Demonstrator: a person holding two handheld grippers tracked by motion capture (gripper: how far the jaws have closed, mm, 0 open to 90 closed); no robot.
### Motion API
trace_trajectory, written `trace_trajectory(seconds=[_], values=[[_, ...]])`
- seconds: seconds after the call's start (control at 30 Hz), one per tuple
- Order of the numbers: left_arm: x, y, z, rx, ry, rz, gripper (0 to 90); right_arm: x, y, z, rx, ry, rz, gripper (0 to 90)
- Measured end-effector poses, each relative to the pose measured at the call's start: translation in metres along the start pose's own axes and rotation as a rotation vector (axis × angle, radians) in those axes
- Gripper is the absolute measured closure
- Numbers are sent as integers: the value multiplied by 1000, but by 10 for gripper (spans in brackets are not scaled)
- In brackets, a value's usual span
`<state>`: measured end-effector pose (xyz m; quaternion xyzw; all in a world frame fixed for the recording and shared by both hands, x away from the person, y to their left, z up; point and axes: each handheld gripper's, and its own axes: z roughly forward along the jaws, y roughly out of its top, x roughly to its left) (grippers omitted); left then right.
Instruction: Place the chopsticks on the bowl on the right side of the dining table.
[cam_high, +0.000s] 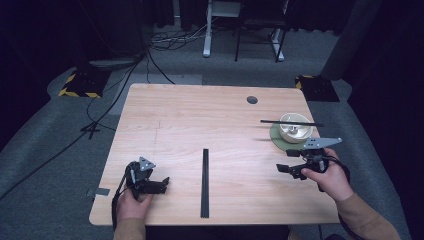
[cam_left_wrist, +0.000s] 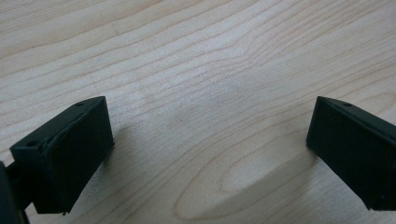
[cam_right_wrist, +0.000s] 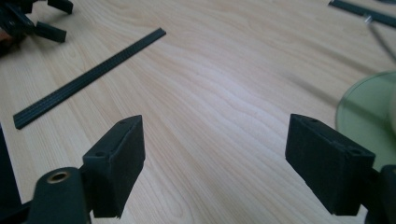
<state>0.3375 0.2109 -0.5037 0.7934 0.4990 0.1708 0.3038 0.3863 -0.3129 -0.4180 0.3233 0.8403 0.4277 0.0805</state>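
Hovering with jaws spread wide and empty, the right hand-held gripper (cam_high: 286, 168) sits beside the green plate (cam_high: 278, 138) and white bowl (cam_high: 295, 127); a careless swing could knock the black stick (cam_high: 291, 122) balanced across the bowl. The left hand-held gripper (cam_high: 161, 185) rests open on the worktop (cam_high: 200, 115)

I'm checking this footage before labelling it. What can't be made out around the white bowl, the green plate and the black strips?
- White bowl, high view: too small and blurred to tell what is inside.
- Thin black stick across the bowl: whether it rests on the rim is unclear.
- Green plate, right gripper view: cut off by the right edge.
- Long black flat strip, right gripper view: near end blurred.
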Motion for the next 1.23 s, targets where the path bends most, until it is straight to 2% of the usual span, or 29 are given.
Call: trace_trajectory(seconds=[0.07, 0.23, 0.53, 0.6, 0.7, 0.9, 1.03, 1.23], values=[[0, 0, 0, 0, 0, 1, 7, 0, -6, 8, 20, 6, 8, 203], [0, 0, 0, 1, 0, 1, 6, 3, -21, 26, 55, 16, -7, 198], [0, 0, 0, 1, -1, 1, 7, 13, -43, 46, 87, 11, -66, 175], [0, 0, 0, 1, 0, 1, 6, 15, -46, 48, 92, 2, -83, 176], [0, 0, 0, 0, 0, 1, 7, 18, -54, 50, 67, -24, -107, 196], [0, 0, 0, 0, 0, 1, 7, 22, -66, 56, 81, -37, -121, 184], [0, 0, 0, 1, 0, 1, 7, 25, -69, 58, 61, -51, -144, 167], [0, 0, 0, -1, 0, 2, 7, 25, -69, 59, 67, -54, -155, 149]])
